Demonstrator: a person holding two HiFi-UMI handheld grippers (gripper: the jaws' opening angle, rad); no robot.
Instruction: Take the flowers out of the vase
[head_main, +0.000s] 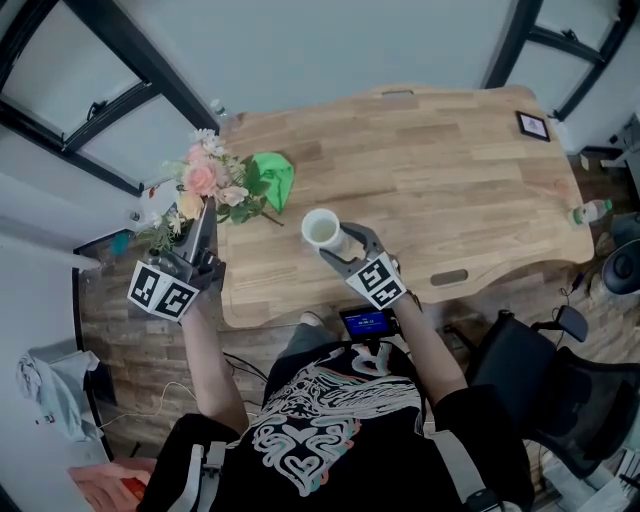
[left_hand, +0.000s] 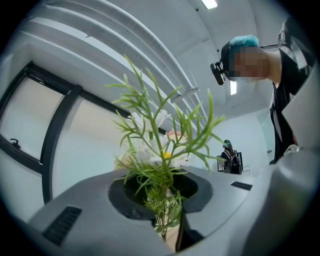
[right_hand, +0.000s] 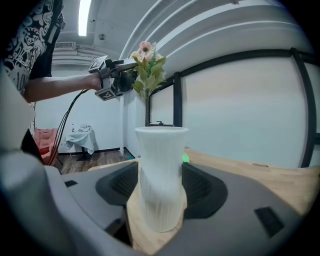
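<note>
Near the tabletop's (head_main: 450, 170) front edge your right gripper (head_main: 347, 247) clamps the empty vase (head_main: 322, 229). Over its left edge your left gripper (head_main: 207, 222) pinches the flowers (head_main: 215, 183), clear of the vase. Removal looks done; next, lay them down.

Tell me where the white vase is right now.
In the head view, the white vase stands on the wooden table near its front edge, clasped between the jaws of the right gripper, just right of the flowers that the left gripper holds.

Black T-shirt (head_main: 402, 440), whitish, perhaps floral, print (head_main: 315, 415)
</note>
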